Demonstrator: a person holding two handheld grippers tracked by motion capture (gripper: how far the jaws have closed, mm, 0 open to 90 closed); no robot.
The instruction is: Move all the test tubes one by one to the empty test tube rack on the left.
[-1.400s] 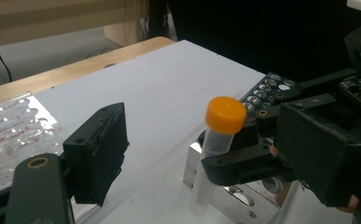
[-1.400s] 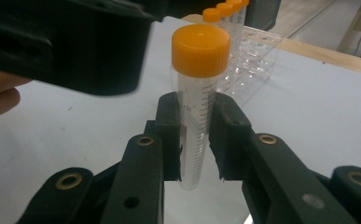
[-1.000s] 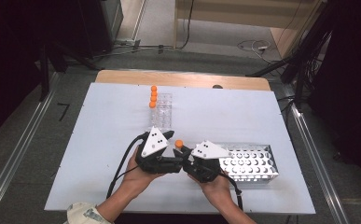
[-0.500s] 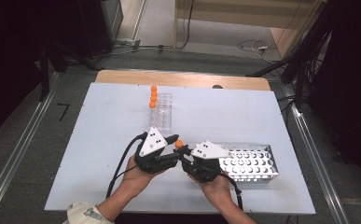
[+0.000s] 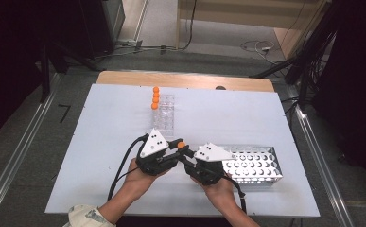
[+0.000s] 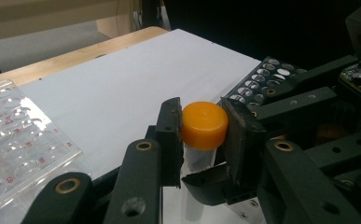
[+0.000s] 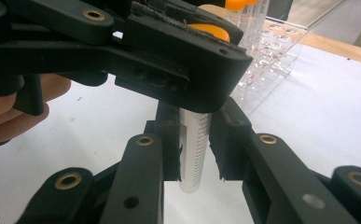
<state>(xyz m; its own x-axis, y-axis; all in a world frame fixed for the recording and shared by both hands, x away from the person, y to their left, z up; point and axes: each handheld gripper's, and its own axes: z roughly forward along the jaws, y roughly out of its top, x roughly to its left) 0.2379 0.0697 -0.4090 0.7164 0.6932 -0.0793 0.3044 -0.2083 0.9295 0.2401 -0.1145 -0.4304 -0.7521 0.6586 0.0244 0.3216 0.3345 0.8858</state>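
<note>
A clear graduated tube [image 7: 194,154] with an orange cap [image 6: 204,125] stands upright between my two grippers, just above the white table [image 5: 100,142]. My left gripper [image 6: 203,133] has just closed its jaws, and its pads now press on the cap from both sides. My right gripper [image 7: 194,147] is shut on the tube's body lower down, under the left gripper's jaws. In the high view the two grippers meet at the cap [image 5: 181,144], the left gripper [image 5: 178,144] coming from the left and the right gripper [image 5: 187,154] from the right.
A clear plastic rack [image 5: 164,116] lies beyond the grippers, with three orange-capped tubes [image 5: 155,97] at its far end. A perforated metal rack [image 5: 251,163] sits directly right of my right hand. A wooden strip [image 5: 185,79] borders the table's far edge.
The left gripper's jaws have drawn together onto the orange cap. Both hands have stayed where they were, and the right gripper has kept its hold on the tube.
</note>
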